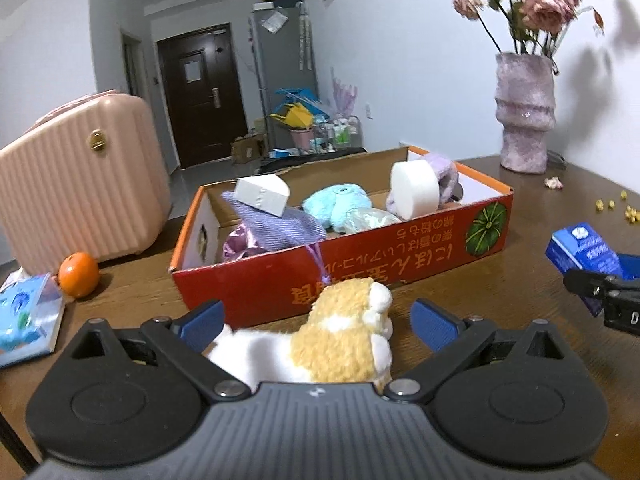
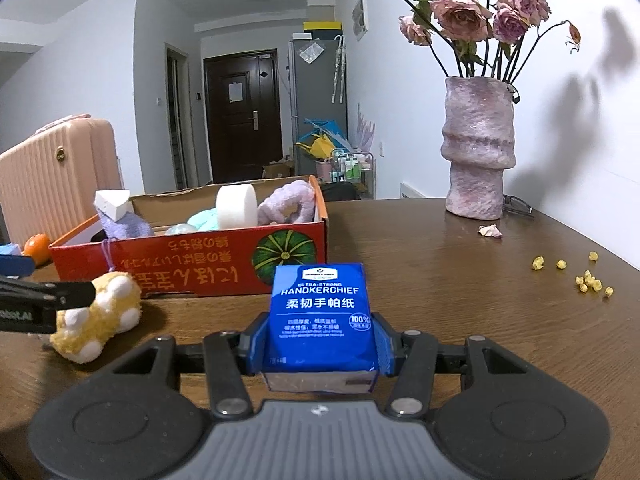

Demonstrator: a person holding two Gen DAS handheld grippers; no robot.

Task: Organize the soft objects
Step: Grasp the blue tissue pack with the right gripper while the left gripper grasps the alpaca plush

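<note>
Blue pads of the left claw (image 1: pixel 316 322) stand spread wide, one on each side of a yellow and white plush toy (image 1: pixel 340 340) that lies on the brown table (image 1: pixel 132 292) between them; neither pad touches it. In the right wrist view the same toy (image 2: pixel 96 316) lies to the left of the right claw, with the left claw's dark finger reaching over it.

The right claw (image 2: pixel 322 346) pinches a blue handkerchief pack (image 2: pixel 322 316) between its pads, the pack upright with its printed face toward the camera. From the left wrist view that pack (image 1: pixel 584 254) shows at the far right edge.

Just beyond both claws stands a red cardboard box (image 1: pixel 400 256), open on top, with a green pumpkin picture on its near wall. Inside it lie a white foam wedge (image 1: pixel 262 194) on a purple cloth (image 1: pixel 276 226), a light blue plush (image 1: pixel 336 204), a white foam disc (image 1: pixel 414 190) standing on edge, and a lilac fluffy thing (image 1: pixel 444 172) behind the disc.

Left of the left claw lies a blue and white packet (image 1: pixel 26 316), and past it an orange (image 1: pixel 79 274) beside a pink suitcase (image 1: pixel 84 196).

Far right of the box, small yellow bits (image 2: pixel 588 278) are scattered on the table, and a pale purple vase (image 2: pixel 478 148) with dried pink roses (image 2: pixel 464 12) stands near the wall.
</note>
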